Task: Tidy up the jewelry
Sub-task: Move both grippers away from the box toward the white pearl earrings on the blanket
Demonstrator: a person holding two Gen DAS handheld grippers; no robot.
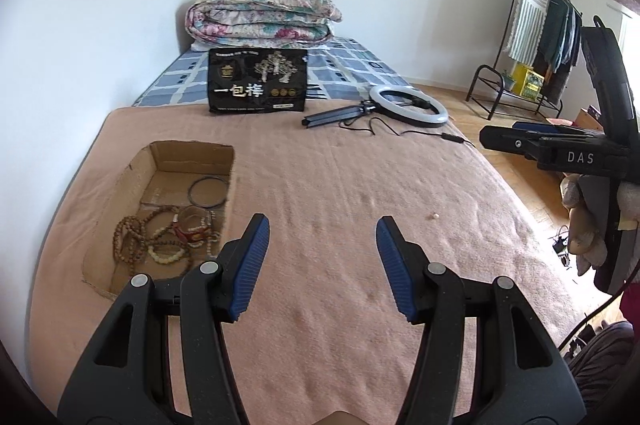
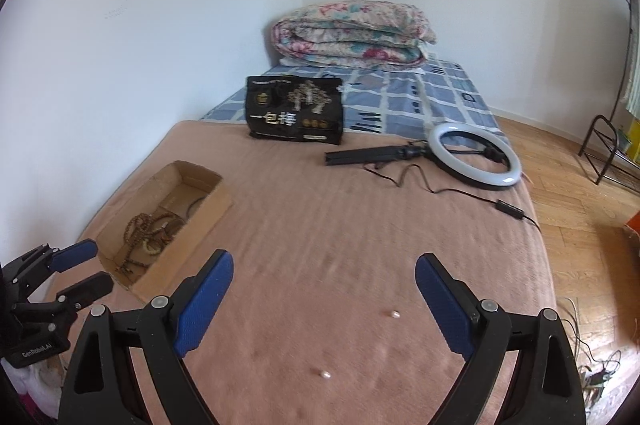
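Note:
A shallow cardboard box [image 1: 192, 147] lies on the pink blanket at the left. It holds a tangle of bead bracelets [image 1: 168, 241] and a thin black bangle [image 1: 207, 191]. My left gripper [image 1: 322, 221] hovers open just right of the box, nothing between its blue pads. The right wrist view shows the box [image 2: 208, 209] and the left gripper [image 2: 98, 263] at the lower left. My right gripper [image 2: 324, 257] is open and empty over the blanket. Two small pearl beads [image 2: 394, 314] [image 2: 325, 374] lie loose below it; one bead [image 1: 433, 215] shows in the left view.
A black printed bag [image 1: 258, 81] stands mid-bed. A ring light [image 2: 476, 157] with folded tripod and trailing cord lies at the right. A folded floral quilt [image 1: 264, 13] sits at the head. White wall bounds the left; wood floor and a clothes rack [image 1: 540, 25] lie beyond the right edge.

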